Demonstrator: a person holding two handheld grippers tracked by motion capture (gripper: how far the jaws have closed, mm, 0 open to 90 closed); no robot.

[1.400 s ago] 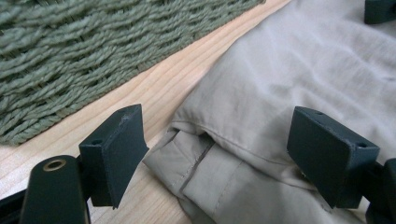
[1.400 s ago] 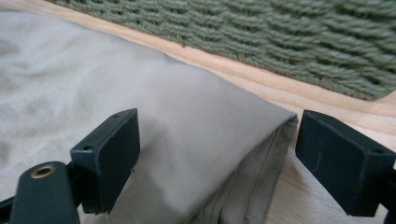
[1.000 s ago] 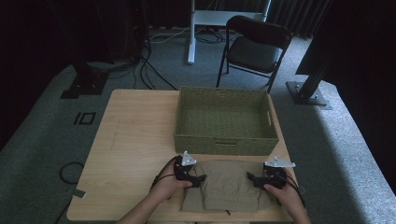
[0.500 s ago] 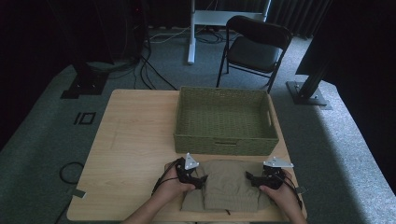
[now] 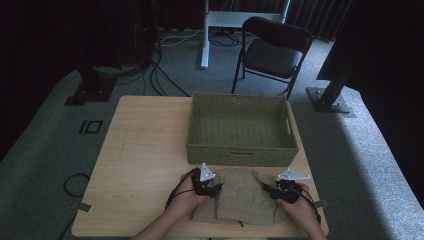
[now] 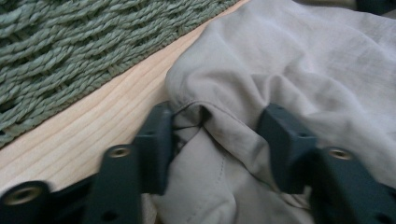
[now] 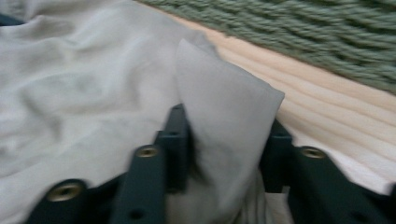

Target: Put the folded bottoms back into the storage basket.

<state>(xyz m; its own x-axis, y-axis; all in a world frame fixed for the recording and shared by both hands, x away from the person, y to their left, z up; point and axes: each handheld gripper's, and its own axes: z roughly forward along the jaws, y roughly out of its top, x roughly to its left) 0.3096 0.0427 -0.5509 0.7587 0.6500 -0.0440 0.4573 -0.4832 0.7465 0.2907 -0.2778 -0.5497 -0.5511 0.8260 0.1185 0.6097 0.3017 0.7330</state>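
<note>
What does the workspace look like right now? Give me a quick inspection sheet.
Surface: light wooden table, bare at its left half.
Job's things: beige cloth crumpled at the near edge; green woven basket behind it, nothing seen inside.
Clutter: nothing seen on the table.
Grippers: left gripper has just been closing, a cloth fold bunched between its fingers; right gripper likewise, pinching a raised fold.
Cables: a cable trails from the left gripper; loose cables on the floor.
Surroundings: grey carpet, black folding chair, white stand, dark stand bases.
</note>
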